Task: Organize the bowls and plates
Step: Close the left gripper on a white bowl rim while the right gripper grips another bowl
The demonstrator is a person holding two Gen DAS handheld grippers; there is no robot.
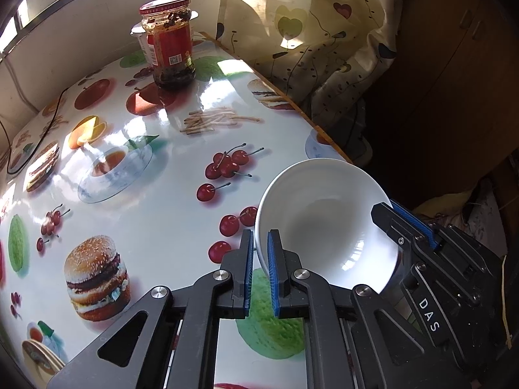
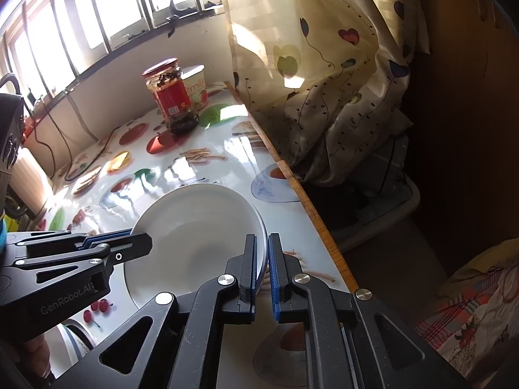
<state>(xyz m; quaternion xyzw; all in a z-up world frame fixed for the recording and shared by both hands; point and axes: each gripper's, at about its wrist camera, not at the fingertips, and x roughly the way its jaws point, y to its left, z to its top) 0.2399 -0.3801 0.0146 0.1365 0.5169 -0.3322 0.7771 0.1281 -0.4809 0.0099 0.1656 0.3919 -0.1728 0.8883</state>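
Both grippers [image 1: 258,253] [image 2: 262,253] — glossy round bowl [image 1: 324,227] rim

We hold both claws low and angled in toward each other. Our left claw [image 1: 259,259] is pinched nearly closed on a bowl [image 1: 324,227] rim; our right claw [image 2: 262,259] pinches the opposite rim, fingers [image 2: 275,269] almost together.
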